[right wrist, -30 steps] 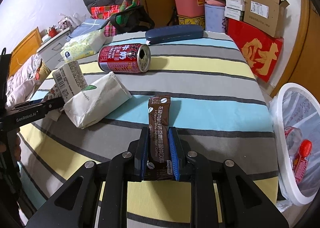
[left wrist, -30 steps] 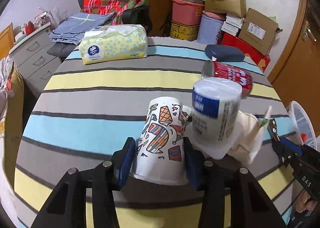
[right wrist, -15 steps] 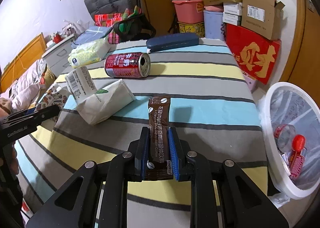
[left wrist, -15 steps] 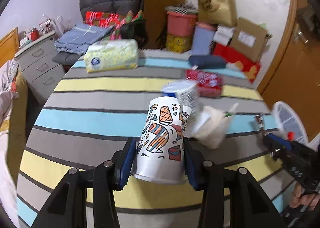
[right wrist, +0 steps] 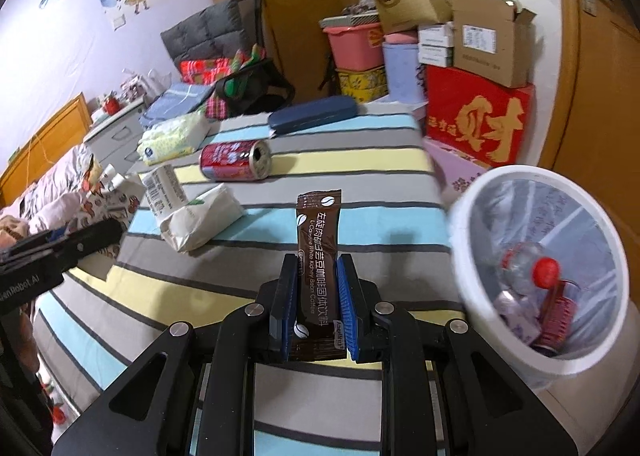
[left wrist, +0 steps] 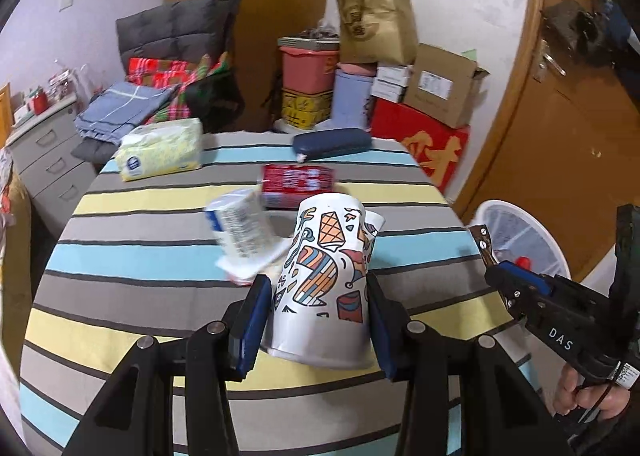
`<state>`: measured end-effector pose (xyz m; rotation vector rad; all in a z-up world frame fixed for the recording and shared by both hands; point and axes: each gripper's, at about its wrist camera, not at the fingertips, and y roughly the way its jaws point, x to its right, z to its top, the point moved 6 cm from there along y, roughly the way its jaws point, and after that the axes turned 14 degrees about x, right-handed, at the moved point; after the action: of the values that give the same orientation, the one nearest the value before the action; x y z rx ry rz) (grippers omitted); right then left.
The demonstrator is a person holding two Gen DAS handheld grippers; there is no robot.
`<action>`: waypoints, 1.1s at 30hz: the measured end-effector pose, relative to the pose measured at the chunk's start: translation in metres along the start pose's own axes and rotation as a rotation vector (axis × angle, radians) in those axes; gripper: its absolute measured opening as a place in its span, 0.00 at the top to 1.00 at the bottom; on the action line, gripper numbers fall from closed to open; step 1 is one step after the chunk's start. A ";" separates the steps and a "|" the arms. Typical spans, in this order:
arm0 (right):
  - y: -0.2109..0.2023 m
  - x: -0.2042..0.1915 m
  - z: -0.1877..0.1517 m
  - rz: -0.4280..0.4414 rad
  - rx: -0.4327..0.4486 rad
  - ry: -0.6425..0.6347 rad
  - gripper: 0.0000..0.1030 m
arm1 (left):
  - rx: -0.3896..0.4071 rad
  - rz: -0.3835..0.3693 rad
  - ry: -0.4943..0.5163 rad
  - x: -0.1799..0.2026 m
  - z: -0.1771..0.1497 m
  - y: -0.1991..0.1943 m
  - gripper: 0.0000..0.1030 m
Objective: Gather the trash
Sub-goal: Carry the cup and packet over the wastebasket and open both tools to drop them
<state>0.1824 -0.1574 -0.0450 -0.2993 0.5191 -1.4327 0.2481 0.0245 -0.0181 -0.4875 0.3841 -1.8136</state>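
Note:
My left gripper (left wrist: 318,296) is shut on a white paper cup with colourful patterns (left wrist: 326,280) and holds it above the striped table (left wrist: 132,256). My right gripper (right wrist: 318,288) is shut on a brown coffee sachet (right wrist: 318,252), lifted over the table (right wrist: 360,160), left of the white trash bin (right wrist: 520,192). The bin (left wrist: 516,224) holds a bottle with a red cap (right wrist: 536,268). On the table lie a red can (right wrist: 234,160), a white-blue container (left wrist: 240,228) and a white paper bag (right wrist: 200,222).
A tissue pack (left wrist: 160,150) and a dark blue case (left wrist: 332,142) lie at the table's far side. Boxes (right wrist: 476,120) and a pink tub (right wrist: 352,46) are stacked behind. A wooden door (left wrist: 560,128) stands on the right, drawers (left wrist: 44,152) on the left.
Both grippers have risen and swung to the right with their loads. The bin has come closer in the right wrist view. The white-blue container now lies tilted behind the cup.

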 end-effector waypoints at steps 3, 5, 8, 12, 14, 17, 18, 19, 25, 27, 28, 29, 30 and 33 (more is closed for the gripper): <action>-0.008 0.014 0.002 -0.021 0.016 0.013 0.80 | 0.002 -0.038 0.011 0.024 0.002 0.002 0.55; -0.013 0.024 0.003 -0.035 0.023 0.024 0.80 | 0.000 -0.051 0.023 0.038 0.003 0.005 0.54; -0.022 0.040 0.004 -0.062 0.040 0.041 0.80 | -0.005 -0.088 0.036 0.064 0.003 0.010 0.54; -0.032 0.062 0.007 -0.100 0.055 0.060 0.80 | -0.010 -0.134 0.047 0.095 0.004 0.015 0.54; -0.038 0.073 0.007 -0.119 0.064 0.071 0.80 | -0.014 -0.158 0.056 0.112 0.004 0.019 0.54; -0.045 0.087 0.008 -0.144 0.072 0.085 0.80 | -0.015 -0.182 0.071 0.133 0.007 0.023 0.54; -0.047 0.092 0.008 -0.154 0.075 0.089 0.80 | -0.016 -0.193 0.074 0.141 0.008 0.025 0.54; -0.049 0.098 0.009 -0.167 0.078 0.095 0.80 | -0.014 -0.200 0.078 0.146 0.009 0.026 0.54; -0.059 0.133 0.012 -0.226 0.095 0.122 0.80 | -0.030 -0.245 0.090 0.184 0.010 0.040 0.52; -0.060 0.142 0.012 -0.243 0.091 0.128 0.80 | -0.040 -0.260 0.087 0.196 0.009 0.047 0.52; -0.060 0.148 0.012 -0.251 0.087 0.134 0.80 | -0.045 -0.262 0.095 0.202 0.008 0.051 0.51; -0.060 0.153 0.011 -0.260 0.084 0.139 0.80 | -0.047 -0.264 0.105 0.209 0.007 0.055 0.51; -0.059 0.158 0.010 -0.270 0.079 0.140 0.80 | -0.055 -0.267 0.107 0.213 0.006 0.058 0.51; -0.057 0.169 0.007 -0.289 0.065 0.146 0.80 | -0.074 -0.285 0.121 0.229 0.000 0.067 0.50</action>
<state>0.1462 -0.3323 -0.0381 -0.2254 0.5625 -1.7582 0.2458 -0.2139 -0.0204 -0.5056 0.4856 -2.1170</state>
